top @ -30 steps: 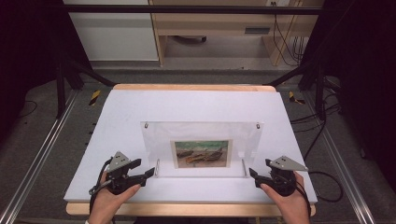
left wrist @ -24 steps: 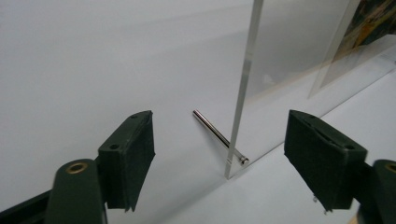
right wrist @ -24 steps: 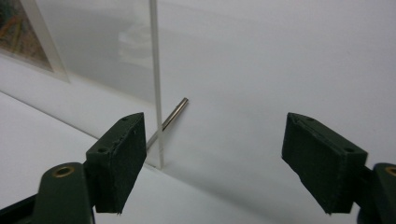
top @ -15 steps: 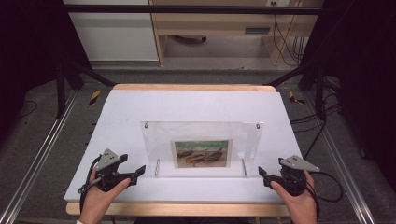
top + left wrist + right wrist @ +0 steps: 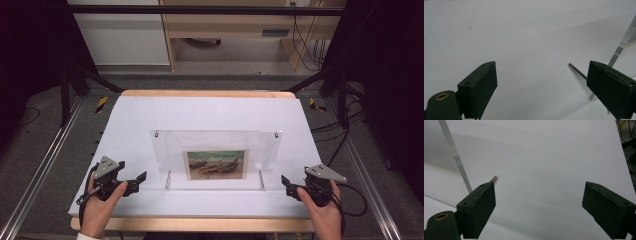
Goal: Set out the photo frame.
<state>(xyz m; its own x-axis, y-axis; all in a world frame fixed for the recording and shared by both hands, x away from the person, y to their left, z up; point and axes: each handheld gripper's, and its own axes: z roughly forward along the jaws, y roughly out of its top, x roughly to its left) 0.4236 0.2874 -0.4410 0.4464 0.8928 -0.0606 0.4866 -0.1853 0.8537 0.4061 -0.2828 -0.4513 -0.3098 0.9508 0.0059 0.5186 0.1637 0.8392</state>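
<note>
frame: clear acrylic photo frame (image 5: 216,159) stands mid-surface (image 5: 210,112), between the two hand-held grippers, touching neither
contents: one picture (image 5: 216,164) in the frame, boats on a shore, detail too small to read
counts: 1 frame, 1 picture, 2 metal support pins (image 5: 168,179), 2 top screws (image 5: 156,134)
left hand-held gripper (image 5: 136,180): jaws apart, holding nothing, just left of the frame
right hand-held gripper (image 5: 286,182): jaws apart, holding nothing, just right of the frame
hidden: frame edges hard to trace against the white; in the left gripper view one pin (image 5: 577,71) runs behind a jaw
</note>
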